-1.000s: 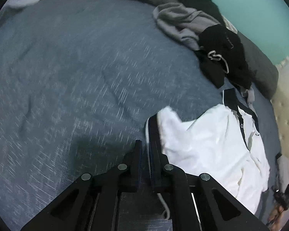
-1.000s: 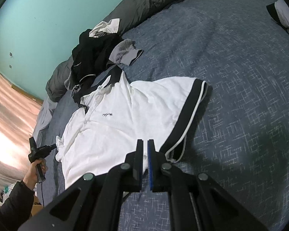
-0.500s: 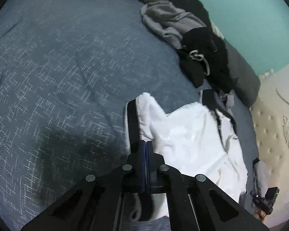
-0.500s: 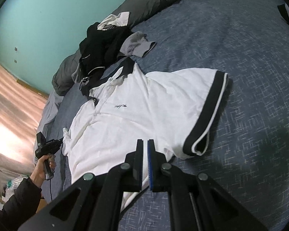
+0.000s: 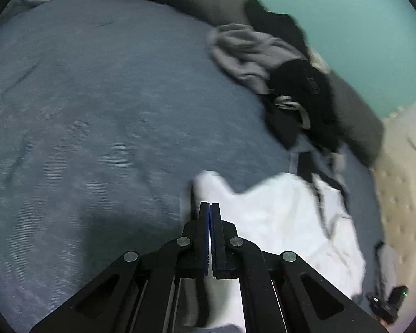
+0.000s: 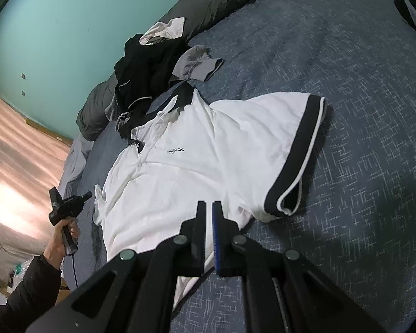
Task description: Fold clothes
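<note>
Nearest, the right claw [image 6: 209,208] hangs over the lower body of the white polo shirt [image 6: 197,166] with its jaws nearly pressed together and nothing visibly between them; the left claw [image 5: 209,208] is likewise pressed together beside the black-banded sleeve [image 5: 205,186], though blur hides whether cloth is caught. Any fold should, in my judgement, follow the side seams, keeping the cloth taut and unwrinkled. The shirt lies face up, spread flat on the blue bed [image 6: 360,69], collar toward the dark clothes heap [image 6: 147,69].
</note>
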### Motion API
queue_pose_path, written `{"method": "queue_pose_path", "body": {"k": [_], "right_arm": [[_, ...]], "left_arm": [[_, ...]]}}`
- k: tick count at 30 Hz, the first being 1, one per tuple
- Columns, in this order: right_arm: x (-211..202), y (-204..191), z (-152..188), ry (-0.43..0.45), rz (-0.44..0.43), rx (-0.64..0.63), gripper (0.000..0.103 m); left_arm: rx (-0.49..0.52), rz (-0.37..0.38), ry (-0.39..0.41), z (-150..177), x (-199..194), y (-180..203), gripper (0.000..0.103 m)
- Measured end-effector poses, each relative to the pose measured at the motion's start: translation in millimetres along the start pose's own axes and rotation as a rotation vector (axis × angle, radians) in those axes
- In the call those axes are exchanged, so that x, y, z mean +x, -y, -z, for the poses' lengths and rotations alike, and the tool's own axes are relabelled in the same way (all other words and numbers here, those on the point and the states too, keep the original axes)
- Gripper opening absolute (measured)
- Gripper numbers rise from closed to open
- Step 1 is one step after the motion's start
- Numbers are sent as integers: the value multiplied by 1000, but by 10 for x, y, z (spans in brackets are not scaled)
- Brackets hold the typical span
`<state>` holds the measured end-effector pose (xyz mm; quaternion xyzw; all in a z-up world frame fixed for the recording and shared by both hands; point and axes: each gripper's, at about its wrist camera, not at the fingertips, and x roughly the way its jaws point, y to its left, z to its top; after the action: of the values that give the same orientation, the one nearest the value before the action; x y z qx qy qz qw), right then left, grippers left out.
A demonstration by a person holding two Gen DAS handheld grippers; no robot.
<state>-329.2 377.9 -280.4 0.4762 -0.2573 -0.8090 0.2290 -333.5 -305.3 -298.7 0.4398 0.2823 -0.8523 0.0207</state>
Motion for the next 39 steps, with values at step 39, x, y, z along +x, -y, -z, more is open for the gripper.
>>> {"method": "queue_pose_path", "body": {"k": [39], "right_arm": [[58,17,61,-1,-17,29,5]], "left_arm": [[122,-53,-29,200,219,269,0]]}}
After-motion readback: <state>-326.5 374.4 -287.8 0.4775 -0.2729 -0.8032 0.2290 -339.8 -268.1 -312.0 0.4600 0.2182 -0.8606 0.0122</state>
